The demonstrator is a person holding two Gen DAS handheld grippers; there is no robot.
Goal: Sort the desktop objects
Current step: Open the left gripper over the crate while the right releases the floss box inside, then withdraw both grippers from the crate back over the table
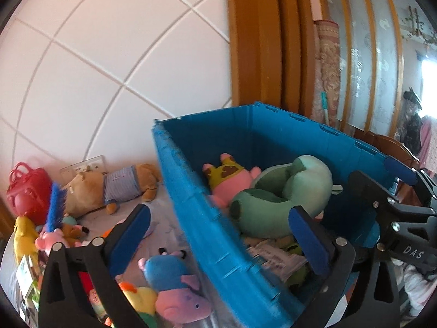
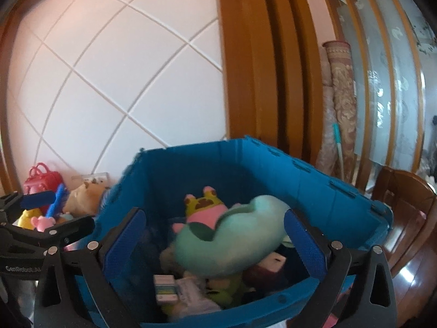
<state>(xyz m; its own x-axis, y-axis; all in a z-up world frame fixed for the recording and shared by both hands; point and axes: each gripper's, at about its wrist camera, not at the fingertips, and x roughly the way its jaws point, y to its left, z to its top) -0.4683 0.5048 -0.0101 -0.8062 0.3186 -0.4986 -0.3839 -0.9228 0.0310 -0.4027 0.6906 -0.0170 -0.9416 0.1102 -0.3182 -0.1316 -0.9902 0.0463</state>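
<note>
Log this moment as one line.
left gripper: open, empty | right gripper: open, empty | green pillow: in blue bin | pig plush: on table

Motion blur smears the green neck pillow [image 2: 232, 235] at centre of the right wrist view. Beneath it, lower centre, boxes and soft toys blur together, unreadable. Lower left of the left wrist view, the edge crops the cartons [image 1: 27, 278].
</note>
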